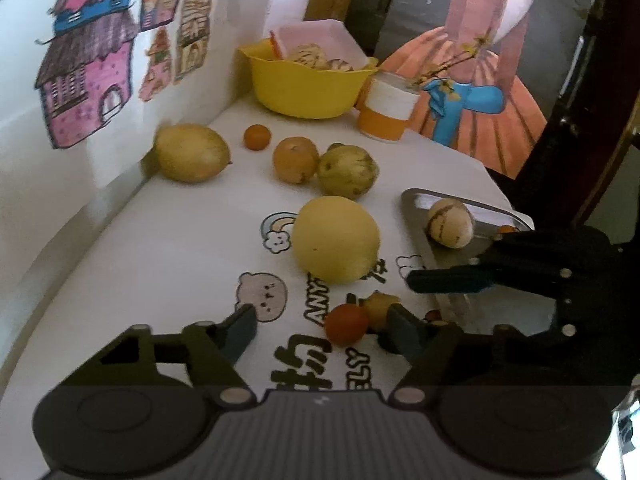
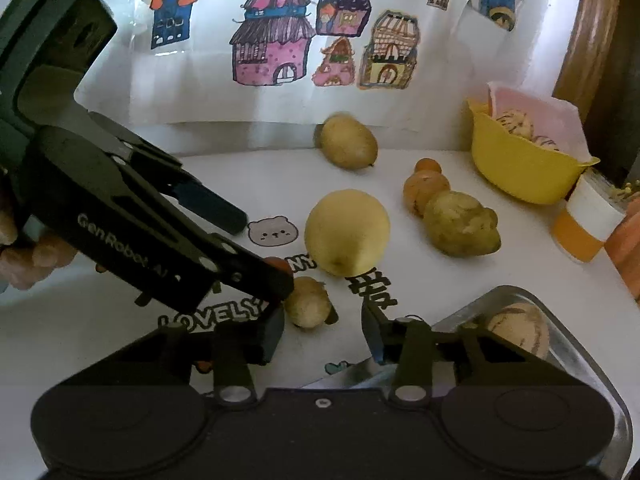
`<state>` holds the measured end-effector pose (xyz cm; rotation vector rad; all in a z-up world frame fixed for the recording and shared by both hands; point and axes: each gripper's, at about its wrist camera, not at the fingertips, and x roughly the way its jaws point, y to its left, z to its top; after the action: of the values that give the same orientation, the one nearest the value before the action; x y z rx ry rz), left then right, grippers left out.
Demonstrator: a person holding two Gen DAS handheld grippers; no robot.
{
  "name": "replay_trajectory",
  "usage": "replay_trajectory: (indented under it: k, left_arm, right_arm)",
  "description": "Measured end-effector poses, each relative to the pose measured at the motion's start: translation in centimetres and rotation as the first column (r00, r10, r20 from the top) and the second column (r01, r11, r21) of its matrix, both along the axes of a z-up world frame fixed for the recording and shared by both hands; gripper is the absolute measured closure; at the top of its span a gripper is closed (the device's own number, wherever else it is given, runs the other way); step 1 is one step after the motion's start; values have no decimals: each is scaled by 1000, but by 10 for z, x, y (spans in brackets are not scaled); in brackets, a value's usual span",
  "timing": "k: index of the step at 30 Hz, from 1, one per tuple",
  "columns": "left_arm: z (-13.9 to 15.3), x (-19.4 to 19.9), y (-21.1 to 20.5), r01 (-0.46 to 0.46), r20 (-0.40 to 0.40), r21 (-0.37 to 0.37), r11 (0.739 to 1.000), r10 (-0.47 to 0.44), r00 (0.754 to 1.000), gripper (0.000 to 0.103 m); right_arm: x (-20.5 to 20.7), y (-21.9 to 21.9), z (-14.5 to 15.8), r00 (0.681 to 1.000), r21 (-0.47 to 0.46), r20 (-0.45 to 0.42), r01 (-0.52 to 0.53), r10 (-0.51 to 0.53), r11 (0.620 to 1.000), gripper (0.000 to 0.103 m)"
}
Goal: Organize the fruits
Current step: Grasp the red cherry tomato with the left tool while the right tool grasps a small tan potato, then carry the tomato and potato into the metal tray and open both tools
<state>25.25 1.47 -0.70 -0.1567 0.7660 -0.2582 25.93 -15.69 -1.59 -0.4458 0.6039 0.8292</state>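
My left gripper [image 1: 320, 318] is open low over the white printed tablecloth. A small red fruit [image 1: 346, 324] and a small yellow fruit [image 1: 380, 308] lie between its fingers, untouched as far as I can tell. In the right wrist view my right gripper [image 2: 322, 330] is also open, just short of the same small yellow fruit [image 2: 308, 306]. The left gripper [image 2: 266, 254] reaches in from the left, and the red fruit [image 2: 278, 264] peeks out behind its lower finger. A large round yellow fruit [image 1: 336, 238] [image 2: 347, 232] sits just beyond. A metal tray [image 1: 412, 200] [image 2: 500, 292] holds a pale striped fruit [image 1: 450, 222] [image 2: 520, 328].
Further back lie an oval yellow-green fruit [image 1: 192, 152], a tiny orange one [image 1: 257, 137], an orange-brown one [image 1: 295, 159] and a lumpy green one [image 1: 348, 171]. A yellow bowl [image 1: 304, 88] and an orange-and-white cup [image 1: 386, 108] stand by the wall. A hand [image 2: 24, 256] holds the left gripper.
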Motion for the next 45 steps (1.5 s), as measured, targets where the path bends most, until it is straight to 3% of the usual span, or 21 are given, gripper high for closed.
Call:
replay_trajectory:
  k: [10, 14, 22, 24, 29, 33, 45]
  left_arm:
    - [-1, 7, -3, 33, -19, -38, 999, -34, 999, 62]
    - [-2, 10, 1, 15, -44, -62, 998, -17, 999, 71]
    - [-3, 10, -4, 25, -32, -37, 999, -27, 999, 72]
    - [-3, 11, -8, 35, -36, -26, 999, -36, 999, 78]
    - [-2, 10, -10, 35, -41, -16, 999, -36, 999, 80]
    - [-1, 9, -8, 19, -47, -11, 1000, -19, 999, 80]
    - [2, 4, -4, -41, -59, 2, 999, 41, 997, 80]
  right_arm:
    - [1, 2, -2, 1000, 4, -3, -28, 28, 1000, 68]
    - [2, 0, -3, 1000, 1, 4, -11, 11, 1000, 78]
    - [2, -3, -3, 1000, 8, -8, 5, -5, 1000, 78]
    - [3, -4, -4, 1000, 19, -16, 14, -14, 1000, 78]
    - [2, -5, -4, 1000, 22, -12, 18, -18, 1000, 78]
    - [5, -3, -4, 1000, 24, -18, 16, -16, 1000, 72]
    - [18, 3, -4, 999, 68, -52, 21, -17, 997, 73]
